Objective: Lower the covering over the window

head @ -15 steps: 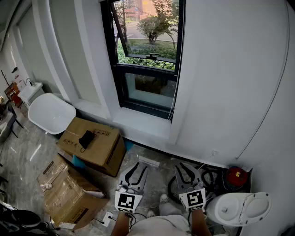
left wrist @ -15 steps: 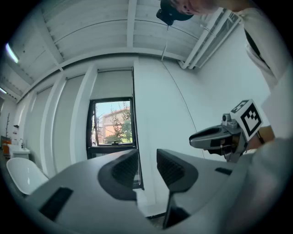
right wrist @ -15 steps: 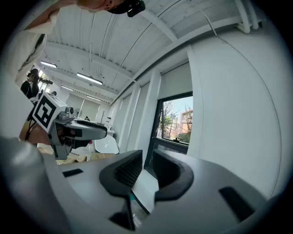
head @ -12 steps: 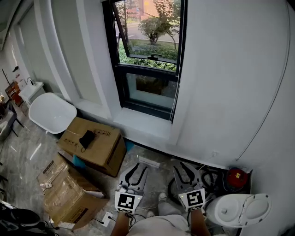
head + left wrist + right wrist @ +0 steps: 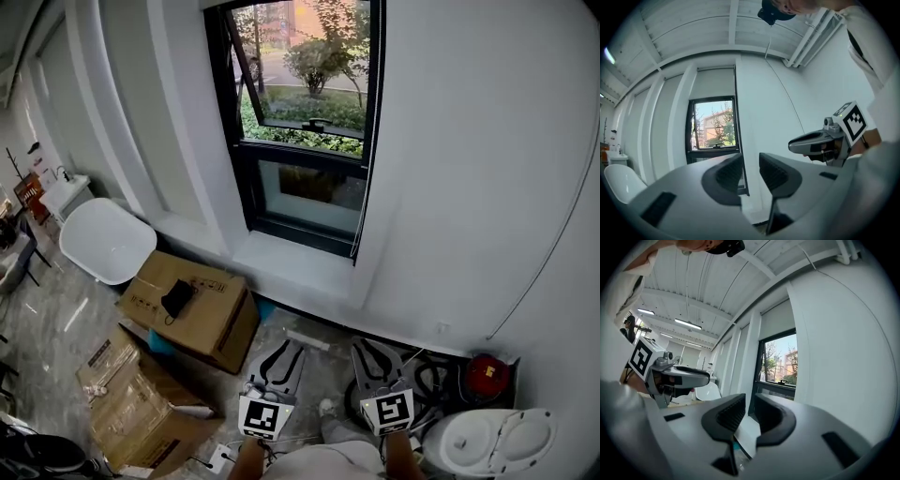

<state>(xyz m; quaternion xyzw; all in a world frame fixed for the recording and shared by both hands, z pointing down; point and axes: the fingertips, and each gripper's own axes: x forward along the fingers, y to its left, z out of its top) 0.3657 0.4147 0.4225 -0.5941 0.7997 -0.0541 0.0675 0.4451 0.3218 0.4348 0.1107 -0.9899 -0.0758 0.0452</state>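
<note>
A tall black-framed window (image 5: 305,122) fills the wall ahead, its upper sash tilted open onto trees. A thin cord (image 5: 361,202) hangs down its right edge. In the gripper views a pale blind (image 5: 712,83) (image 5: 779,319) covers the top of the opening above the window (image 5: 714,124) (image 5: 780,362). My left gripper (image 5: 284,349) and right gripper (image 5: 371,345) are held low, side by side, well short of the window, pointing at it. Both stand open with nothing between the jaws (image 5: 750,165) (image 5: 750,407). Each gripper view shows the other gripper (image 5: 820,140) (image 5: 679,373) beside it.
Two cardboard boxes (image 5: 192,305) (image 5: 141,398) lie on the floor at left, with a white chair (image 5: 108,239) behind them. A white round seat (image 5: 497,441) and a red object (image 5: 486,370) sit at lower right. A second cord (image 5: 553,244) hangs on the right wall. The white sill (image 5: 291,258) juts out below the window.
The head view has shifted, so the window looks larger and the floor items sit lower. Both grippers appear slightly lower in the picture, still open and side by side.
</note>
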